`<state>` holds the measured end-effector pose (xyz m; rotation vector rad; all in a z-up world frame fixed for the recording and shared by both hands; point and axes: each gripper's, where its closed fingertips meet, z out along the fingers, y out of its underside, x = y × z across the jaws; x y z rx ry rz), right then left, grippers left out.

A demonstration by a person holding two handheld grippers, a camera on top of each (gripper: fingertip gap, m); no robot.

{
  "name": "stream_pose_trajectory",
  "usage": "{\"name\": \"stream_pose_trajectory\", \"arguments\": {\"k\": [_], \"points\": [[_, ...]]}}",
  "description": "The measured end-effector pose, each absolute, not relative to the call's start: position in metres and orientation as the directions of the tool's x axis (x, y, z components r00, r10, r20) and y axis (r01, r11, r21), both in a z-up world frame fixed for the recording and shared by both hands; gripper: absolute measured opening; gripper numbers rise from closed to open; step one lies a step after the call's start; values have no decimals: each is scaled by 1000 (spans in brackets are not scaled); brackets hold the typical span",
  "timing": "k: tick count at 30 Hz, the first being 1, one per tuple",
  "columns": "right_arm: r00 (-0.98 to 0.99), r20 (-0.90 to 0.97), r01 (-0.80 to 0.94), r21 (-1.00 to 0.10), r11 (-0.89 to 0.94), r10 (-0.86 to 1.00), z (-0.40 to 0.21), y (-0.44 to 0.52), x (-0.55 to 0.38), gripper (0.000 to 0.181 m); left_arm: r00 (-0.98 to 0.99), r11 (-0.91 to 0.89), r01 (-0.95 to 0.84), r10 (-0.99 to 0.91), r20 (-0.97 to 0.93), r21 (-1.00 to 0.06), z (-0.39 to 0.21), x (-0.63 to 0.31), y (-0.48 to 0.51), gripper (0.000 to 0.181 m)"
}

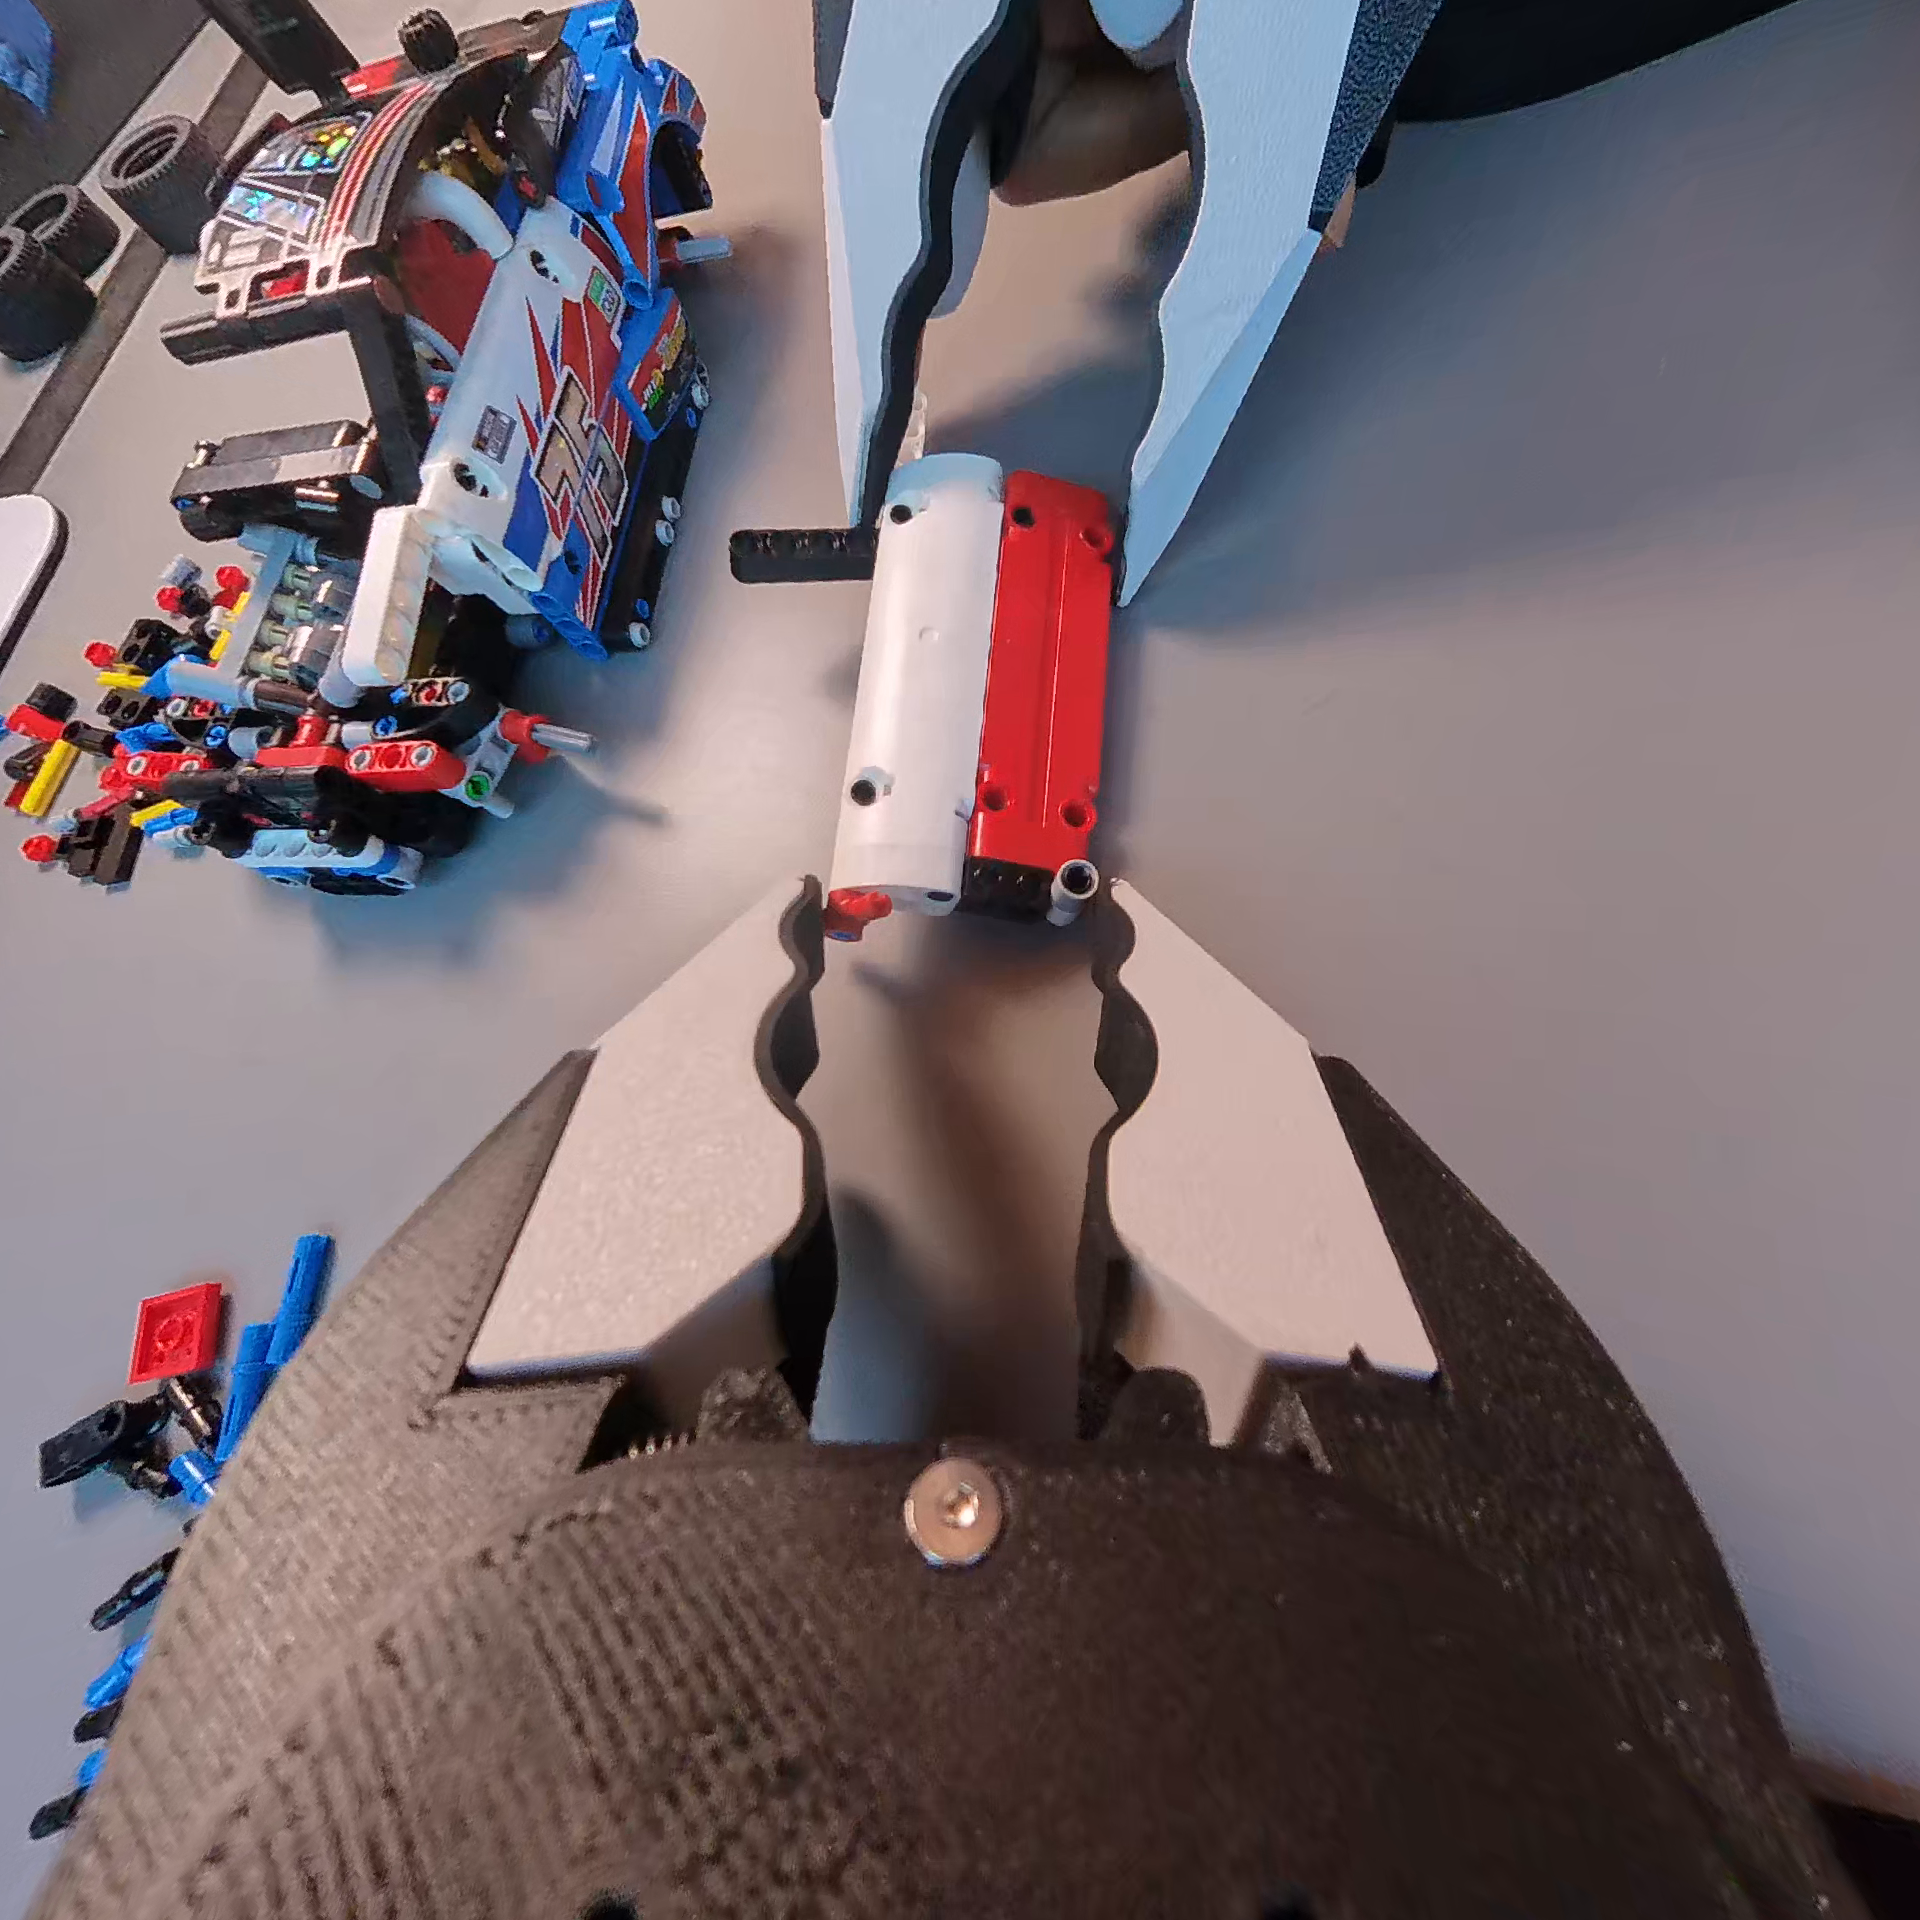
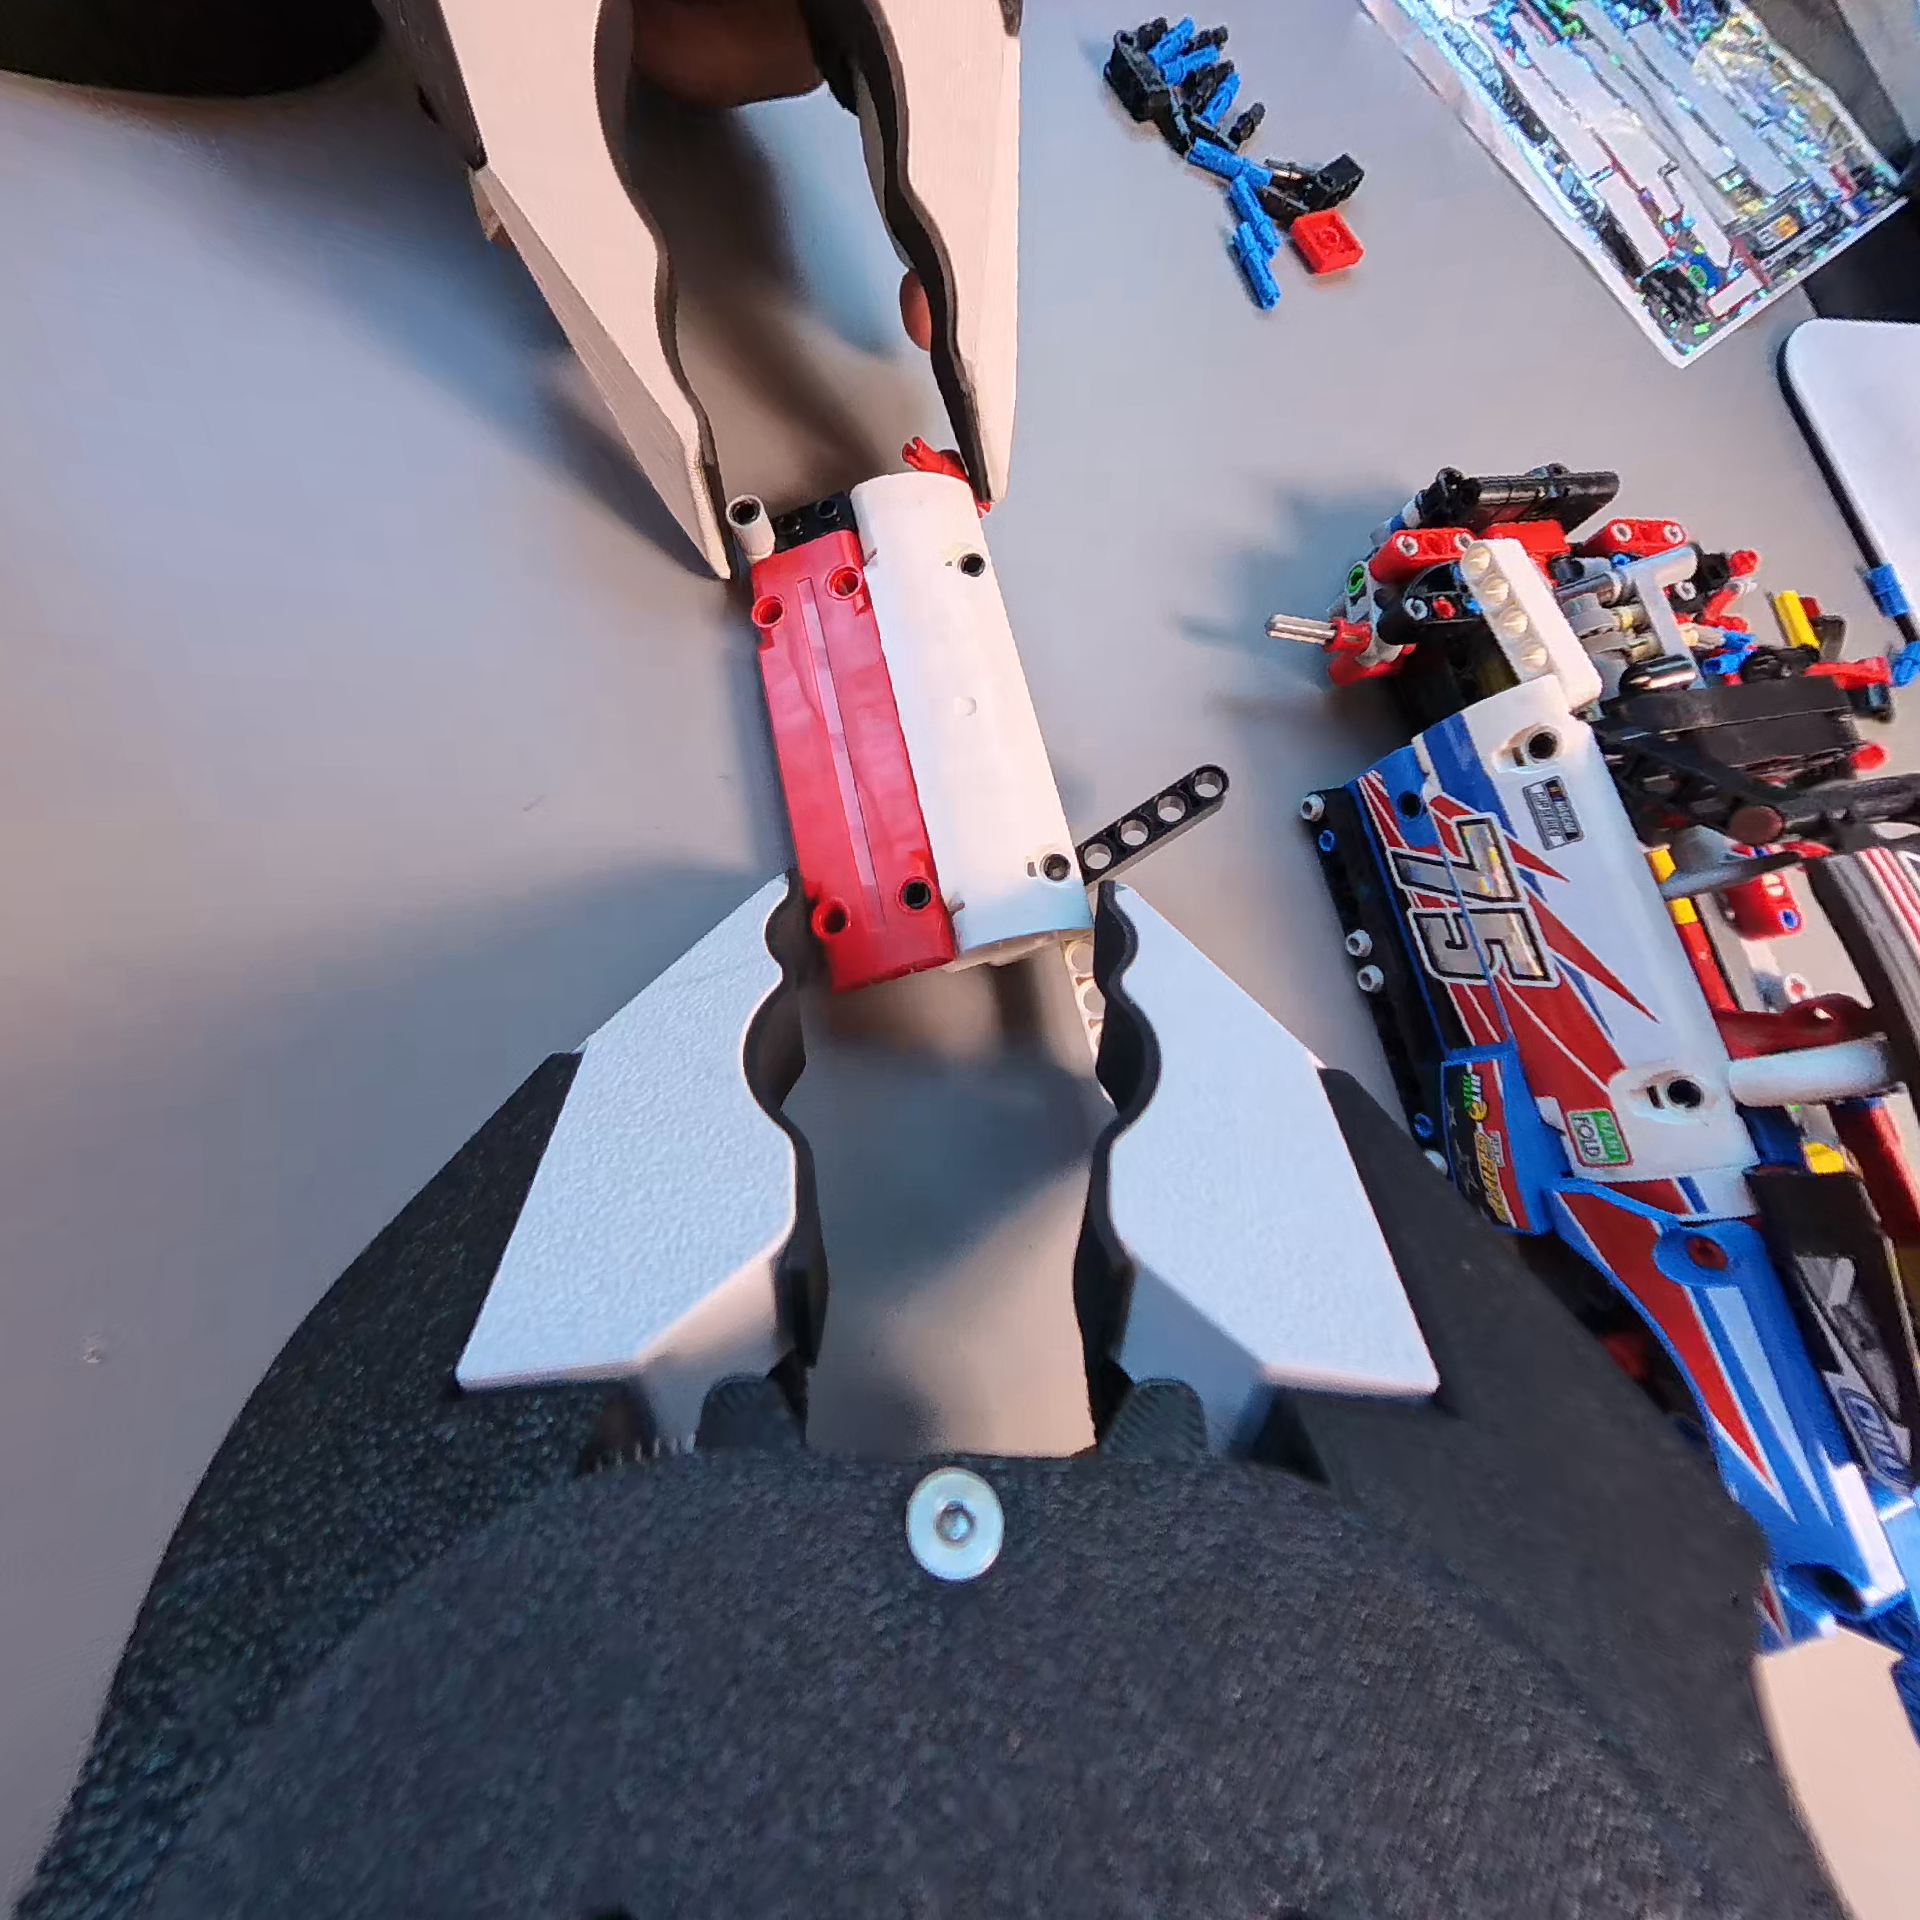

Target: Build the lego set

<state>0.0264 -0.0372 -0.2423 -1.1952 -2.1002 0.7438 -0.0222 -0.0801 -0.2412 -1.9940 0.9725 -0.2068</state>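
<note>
A sub-assembly of a red panel and a white panel [image 1: 977, 686] lies lengthwise between my two grippers over the grey table; it also shows in the right wrist view [image 2: 914, 738]. My left gripper [image 1: 961, 894] clamps the end that has a red pin [image 1: 857, 909] and a grey connector [image 1: 1075, 883]. My right gripper [image 2: 948, 894] clamps the opposite end, its fingertips against both sides. A black holed beam [image 2: 1153, 821] sticks out sideways from under the white panel. The partly built blue, white and red race car [image 2: 1610, 935] lies beside it.
Loose blue pins, black connectors and a red plate [image 1: 197, 1382] lie near my left gripper. Black tyres [image 1: 62, 249] sit beyond the car [image 1: 499, 468]. A shiny sticker sheet [image 2: 1662, 156] and a white flat object [image 2: 1860, 447] lie at the table's edge. About 8 centimeters separates my left fingertips from my right. The red plate [image 1: 197, 1382] is about 15 centimeters from my left fingertips and 20 centimeters from my right. Seen from the right wrist view [image 2: 1292, 217] as well.
</note>
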Motion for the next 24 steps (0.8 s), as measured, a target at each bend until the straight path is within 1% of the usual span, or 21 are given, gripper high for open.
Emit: {"name": "stream_pose_trajectory", "arguments": {"k": [5,12,15,16,18,20,22,24], "points": [[-411,237,490,-757,433,880,-235,-35,26,52,692,-311,-546,-691,-210,-778,-240,-24,-78,49],[-365,162,321,-902,287,917,-198,-30,21,53,742,-312,-478,-644,-187,-821,-230,-32,-73,48],[-316,166,260,-932,254,934,-186,-20,18,54,757,-319,-472,-624,-192,-822,-230,-36,-71,46],[-301,166,243,-939,244,939,-183,-18,17,53,761,-312,-457,-622,-185,-833,-227,-37,-71,49],[-274,168,211,-950,230,947,-176,-13,16,53,776,-282,-373,-617,-131,-884,-213,-37,-72,60],[-238,169,167,-963,212,956,-166,-9,16,52,804,-245,-230,-593,-43,-942,-192,-43,-70,62],[-180,183,94,-975,202,967,-146,0,16,48,844,-200,-147,-536,-17,-969,-176,-57,-66,61],[-91,214,-9,-977,214,973,-111,19,14,38,890,-163,-110,-456,-24,-981,-165,-72,-61,53]]}}
